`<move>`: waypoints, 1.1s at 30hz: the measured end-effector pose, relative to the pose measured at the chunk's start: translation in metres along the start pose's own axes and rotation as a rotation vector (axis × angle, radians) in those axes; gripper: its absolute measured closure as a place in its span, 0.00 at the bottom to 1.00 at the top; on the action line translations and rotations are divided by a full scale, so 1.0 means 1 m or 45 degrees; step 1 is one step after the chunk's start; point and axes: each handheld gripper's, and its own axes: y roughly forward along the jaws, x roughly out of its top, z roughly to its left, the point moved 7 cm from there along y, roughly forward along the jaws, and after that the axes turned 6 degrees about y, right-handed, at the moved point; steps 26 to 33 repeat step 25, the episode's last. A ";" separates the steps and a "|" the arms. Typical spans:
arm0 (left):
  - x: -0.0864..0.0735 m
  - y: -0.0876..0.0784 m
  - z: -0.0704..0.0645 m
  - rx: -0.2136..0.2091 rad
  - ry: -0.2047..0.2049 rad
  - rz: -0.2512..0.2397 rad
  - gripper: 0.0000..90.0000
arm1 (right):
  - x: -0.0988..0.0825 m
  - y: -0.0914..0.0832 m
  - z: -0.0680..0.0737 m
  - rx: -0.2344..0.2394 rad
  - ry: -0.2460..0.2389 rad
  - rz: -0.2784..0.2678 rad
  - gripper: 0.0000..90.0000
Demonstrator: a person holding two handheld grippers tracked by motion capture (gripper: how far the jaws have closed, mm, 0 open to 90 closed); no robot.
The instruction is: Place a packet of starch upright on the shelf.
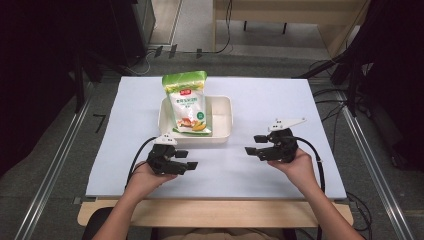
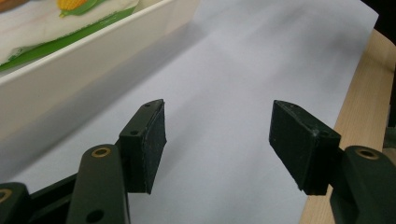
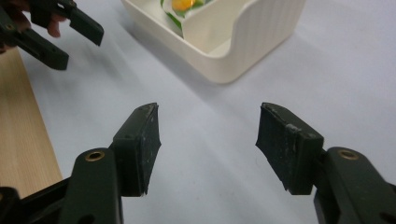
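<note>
From the high view, both hands held their tools low over the white table [image 1: 220, 175], the left gripper [image 1: 186, 161] at about seven o'clock of the tray [image 1: 222, 117] and the right gripper [image 1: 256, 145] at about four o'clock of it, each with jaws spread and nothing between them. The bag [image 1: 186, 102], green and white with pictured corn, stood leaning in the tray's left half, its top rising past the far rim. The step looked like an approach, and the next move would call for bringing one tool up to the bag. In the left gripper view the jaws gaped over bare table, the tray wall [image 2: 70, 70] at ten o'clock with the bag's bottom edge [image 2: 56, 23] behind it. In the right gripper view the jaws stood released, the tray's corner [image 3: 233, 42] at twelve o'clock, the other tool at ten.
</note>
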 end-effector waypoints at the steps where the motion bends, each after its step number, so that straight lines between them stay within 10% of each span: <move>1: 0.000 0.000 0.000 0.000 -0.001 -0.001 0.41 | -0.003 0.000 -0.001 -0.003 0.000 0.011 0.45; 33: 0.002 0.007 0.002 0.018 0.027 0.024 0.40 | -0.020 -0.001 -0.028 -0.066 0.080 0.018 0.46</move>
